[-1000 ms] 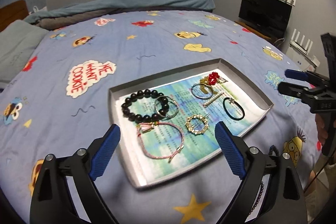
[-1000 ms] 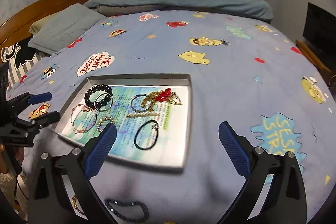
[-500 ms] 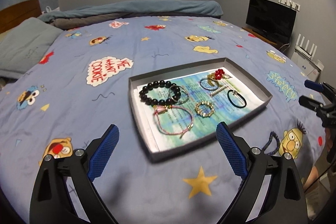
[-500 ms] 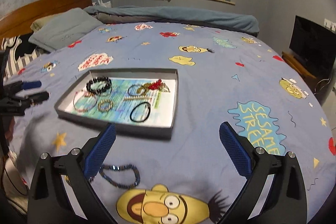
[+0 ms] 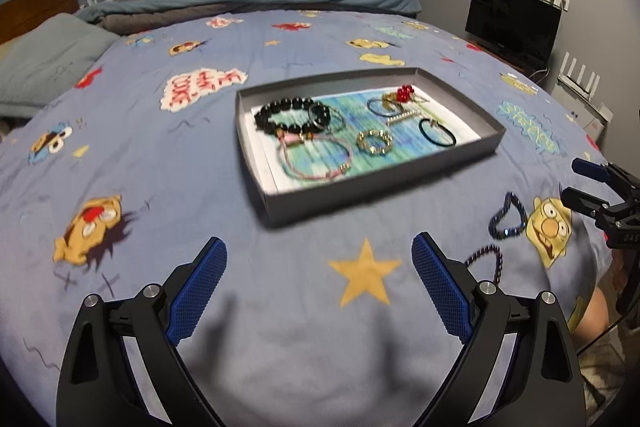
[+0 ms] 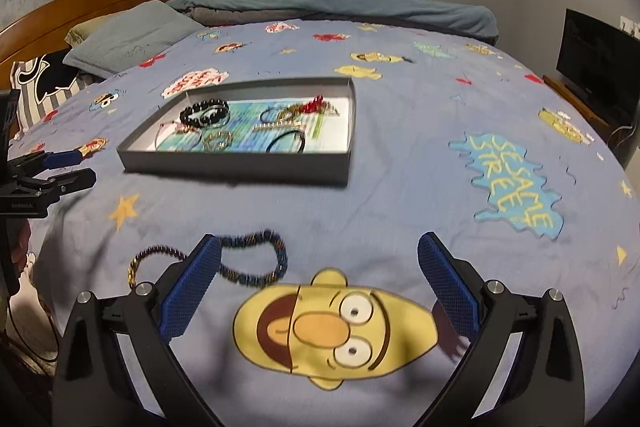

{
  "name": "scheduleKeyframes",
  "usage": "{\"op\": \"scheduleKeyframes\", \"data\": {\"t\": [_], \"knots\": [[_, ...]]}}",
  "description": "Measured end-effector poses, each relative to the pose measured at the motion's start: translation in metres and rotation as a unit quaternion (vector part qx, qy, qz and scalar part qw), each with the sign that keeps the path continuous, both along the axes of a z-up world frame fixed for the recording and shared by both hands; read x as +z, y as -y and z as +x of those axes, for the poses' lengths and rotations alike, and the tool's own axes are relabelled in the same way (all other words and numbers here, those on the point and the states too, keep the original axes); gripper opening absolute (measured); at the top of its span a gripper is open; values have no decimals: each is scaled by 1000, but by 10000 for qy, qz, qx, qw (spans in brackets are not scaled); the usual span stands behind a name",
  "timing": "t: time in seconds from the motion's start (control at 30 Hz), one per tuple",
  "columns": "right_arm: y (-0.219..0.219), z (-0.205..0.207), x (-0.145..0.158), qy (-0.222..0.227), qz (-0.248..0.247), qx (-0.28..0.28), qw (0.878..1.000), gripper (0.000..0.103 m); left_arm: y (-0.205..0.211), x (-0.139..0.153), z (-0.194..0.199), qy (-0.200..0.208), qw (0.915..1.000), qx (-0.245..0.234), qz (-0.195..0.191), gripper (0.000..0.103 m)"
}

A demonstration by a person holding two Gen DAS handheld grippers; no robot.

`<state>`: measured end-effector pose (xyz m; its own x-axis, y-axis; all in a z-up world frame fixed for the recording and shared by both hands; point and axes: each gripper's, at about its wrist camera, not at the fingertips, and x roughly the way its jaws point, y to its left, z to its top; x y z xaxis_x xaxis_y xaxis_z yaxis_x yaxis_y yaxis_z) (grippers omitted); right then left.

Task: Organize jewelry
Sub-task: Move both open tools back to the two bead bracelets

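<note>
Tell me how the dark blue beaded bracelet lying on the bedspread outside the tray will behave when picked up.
The dark blue beaded bracelet lies in a bent, uneven loop, so it is probably floppy and would dangle from one pinch point. Its small rounded beads may slip between the fingers. On the soft bedspread it seems unlikely to roll.

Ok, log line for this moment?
left gripper: open, empty | right gripper: open, empty | tray: on bed, holds jewelry | two beaded bracelets: outside tray

2 bracelets [image 6: 256, 259] before tray [image 6: 240, 163]
</note>
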<state>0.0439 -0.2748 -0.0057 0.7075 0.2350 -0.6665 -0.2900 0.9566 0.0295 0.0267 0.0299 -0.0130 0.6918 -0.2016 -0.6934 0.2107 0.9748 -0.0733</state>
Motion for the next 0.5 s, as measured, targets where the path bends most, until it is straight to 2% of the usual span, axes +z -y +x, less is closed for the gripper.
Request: {"op": "scheduleKeyframes", "data": {"t": [0.17,0.27,0.5], "knots": [[-1,-3,-11,-99,-83,-109,9999,97,9,-9,-8,-130,9997,-118,-185,93],[-2,-6,-11,-63,-57,-55,9999,97,24,-13,-11,-66,9997,-238,-58,93],[-3,-13,-15,-83,-54,51,9999,97,54,-26,-14,-191,9984,-529,72,93]]}}
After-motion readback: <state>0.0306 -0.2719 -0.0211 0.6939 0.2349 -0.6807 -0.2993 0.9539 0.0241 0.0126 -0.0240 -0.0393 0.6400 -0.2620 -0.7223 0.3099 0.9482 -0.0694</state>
